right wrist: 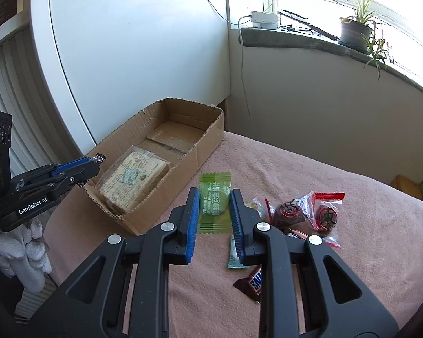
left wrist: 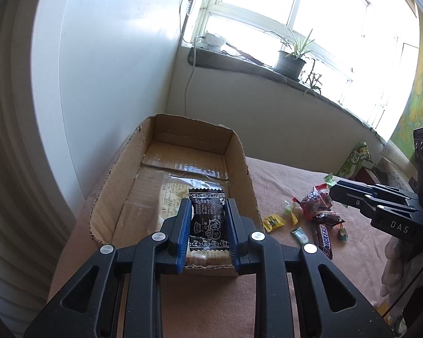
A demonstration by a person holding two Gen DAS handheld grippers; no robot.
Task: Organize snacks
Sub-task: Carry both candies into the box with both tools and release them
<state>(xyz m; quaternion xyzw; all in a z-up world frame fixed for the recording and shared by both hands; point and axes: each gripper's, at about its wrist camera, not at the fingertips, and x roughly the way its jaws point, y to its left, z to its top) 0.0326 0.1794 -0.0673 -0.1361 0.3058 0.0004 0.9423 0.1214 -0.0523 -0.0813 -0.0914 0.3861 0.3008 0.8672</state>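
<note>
We have the left gripper clamped on a black snack packet, its blue pads pressing both long edges of the wrapper. The jaws are narrowed to the packet's width and held over the near end of the cardboard box. Below and just ahead of these jaws, inside the box, lies a clear-wrapped cracker pack, flat on the box floor.

Our right gripper is closed on a green plum candy, with the pads squeezing the wrapper from either side, so the jaws are only as far apart as the sweet is wide. It hangs above the pink cloth just to the right of the box.

To the right of the right jaws sit two red-edged clear packets holding dark sweets. Beneath the right finger a pale green sachet lies on the cloth, and nearer us a Snickers bar pokes out. From the left wrist view a yellow sweet lies just right of the box wall
</note>
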